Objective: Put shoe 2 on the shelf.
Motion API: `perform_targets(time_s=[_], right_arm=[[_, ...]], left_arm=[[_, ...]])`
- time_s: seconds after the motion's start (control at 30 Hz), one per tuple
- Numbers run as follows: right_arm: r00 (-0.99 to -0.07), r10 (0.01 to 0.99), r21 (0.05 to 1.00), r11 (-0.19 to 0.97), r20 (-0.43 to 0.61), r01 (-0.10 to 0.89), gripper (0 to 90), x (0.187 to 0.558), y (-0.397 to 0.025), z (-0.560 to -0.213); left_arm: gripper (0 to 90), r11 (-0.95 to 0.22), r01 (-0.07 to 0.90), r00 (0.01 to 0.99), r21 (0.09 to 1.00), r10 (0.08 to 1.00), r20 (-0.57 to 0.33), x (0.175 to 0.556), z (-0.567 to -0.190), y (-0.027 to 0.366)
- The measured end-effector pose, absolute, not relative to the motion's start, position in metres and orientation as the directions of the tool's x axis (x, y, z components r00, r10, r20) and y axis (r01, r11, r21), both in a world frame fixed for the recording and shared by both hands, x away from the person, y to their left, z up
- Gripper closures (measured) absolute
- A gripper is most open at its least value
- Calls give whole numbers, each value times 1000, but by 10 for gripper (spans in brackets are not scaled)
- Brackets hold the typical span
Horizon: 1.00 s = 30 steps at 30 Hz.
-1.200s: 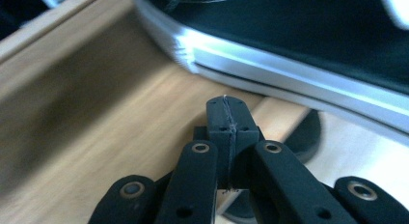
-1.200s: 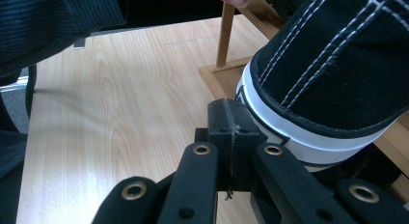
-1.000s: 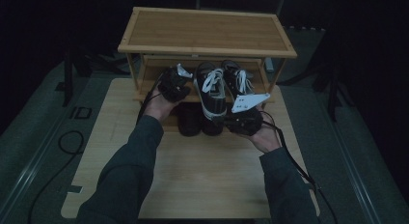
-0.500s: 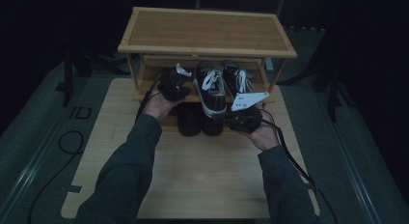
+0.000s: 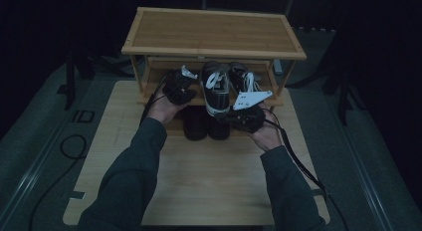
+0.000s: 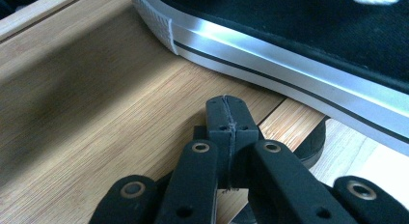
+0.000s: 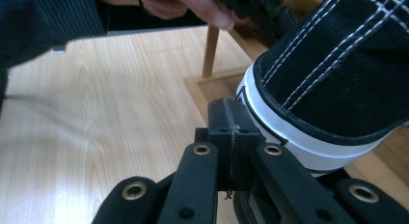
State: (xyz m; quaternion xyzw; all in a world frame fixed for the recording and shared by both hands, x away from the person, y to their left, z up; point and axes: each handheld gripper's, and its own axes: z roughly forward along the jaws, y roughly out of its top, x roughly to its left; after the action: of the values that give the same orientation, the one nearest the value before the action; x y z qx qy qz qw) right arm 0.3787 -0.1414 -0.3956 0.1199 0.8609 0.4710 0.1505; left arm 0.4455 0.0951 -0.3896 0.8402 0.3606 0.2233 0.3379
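At 12 o'clock on the tabletop (image 5: 209, 191) in the high view stands a bamboo shoe rack (image 5: 214, 34). A black sneaker (image 5: 216, 89) with white laces sits on its middle shelf, toe overhanging toward 6 o'clock, with a second sneaker (image 5: 244, 81) just beside it at 3 o'clock. Two dark shoes (image 5: 196, 124) lie beneath, at the rack's foot. The left gripper (image 5: 180, 86) is at the sneaker's 9 o'clock side, the right gripper (image 5: 247, 114) at its 4 o'clock side, each held in a hand.

Left gripper view: the left gripper (image 6: 226, 119) has its jaws pressed together with nothing between them, resting over the wooden shelf (image 6: 96, 113). The sneaker's white sole band (image 6: 289, 64) runs from 11 to 3 o'clock, just beyond the tips and apart from them.

Right gripper view: the right gripper (image 7: 230, 123) likewise has its jaws closed and empty. The sneaker (image 7: 337, 74) lies at 2 o'clock, its white rubber edge just beside the tips; contact cannot be confirmed. The other hand (image 7: 169, 4) shows at 12 o'clock.
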Motion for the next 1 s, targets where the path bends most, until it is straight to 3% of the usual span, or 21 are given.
perform_targets(time_s=[0.47,1.0], right_arm=[[-918,369,857,511,-143,71,900,390,-137,-395],[-894,394,835,549,-212,43,900,392,-129,-392]], left_arm=[[900,-509,464,640,725,758,122,446,-389,95],[900,-513,463,640,723,758,127,446,-388,94]])
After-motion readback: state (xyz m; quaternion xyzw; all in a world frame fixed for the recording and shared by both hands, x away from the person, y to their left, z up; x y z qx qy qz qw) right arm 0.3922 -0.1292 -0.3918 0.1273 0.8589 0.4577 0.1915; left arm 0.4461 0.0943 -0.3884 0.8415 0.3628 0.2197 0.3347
